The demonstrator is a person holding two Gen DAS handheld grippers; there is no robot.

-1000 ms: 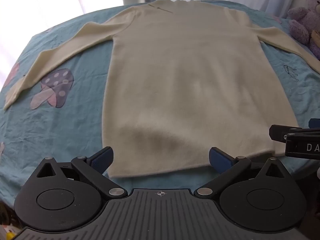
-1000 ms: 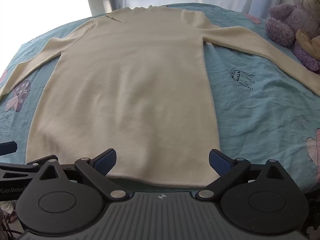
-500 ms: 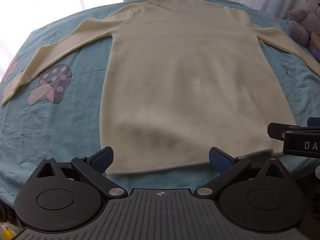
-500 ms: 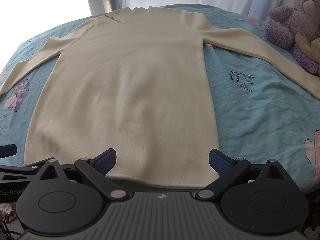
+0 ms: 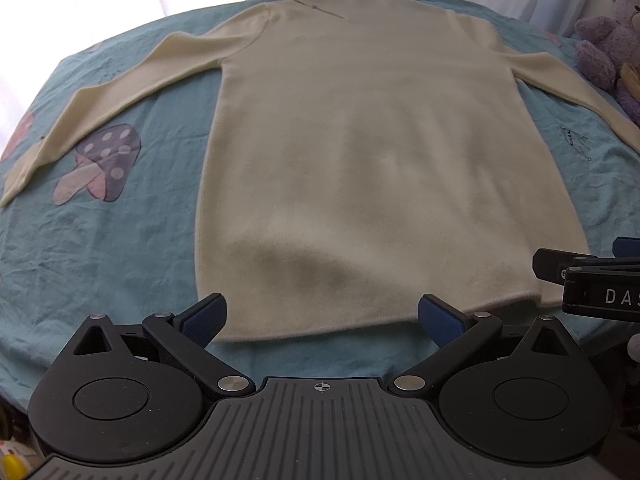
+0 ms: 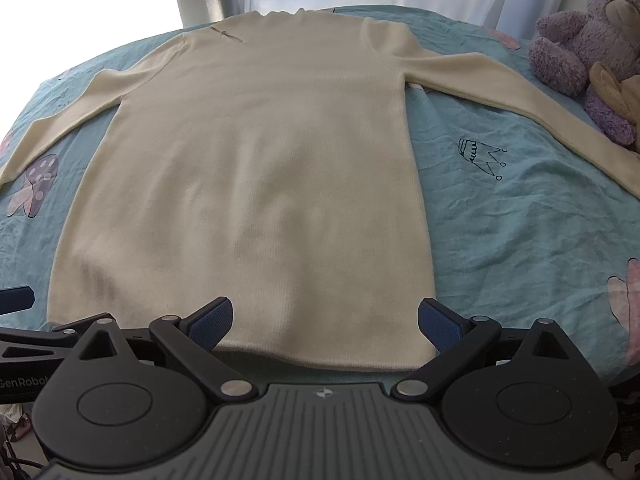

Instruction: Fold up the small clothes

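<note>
A cream long-sleeved knit dress lies flat on the blue sheet, neck at the far end, both sleeves spread outward. Its hem is the nearest edge. My left gripper hovers open just short of the hem's left half, nothing between its blue pads. My right gripper is open over the hem's right half, its right pad near the hem's right corner. The right gripper's side shows at the left wrist view's right edge; the left gripper's side shows at the right wrist view's left edge.
The blue sheet bears a mushroom print on the left and a crown drawing on the right. Purple plush bears sit at the far right, by the right sleeve. A bright curtained window is behind.
Both grippers have drawn back slightly toward me and stayed open; in the left wrist view the dress and mushroom print have shifted a little leftward. The dress itself has not moved.
</note>
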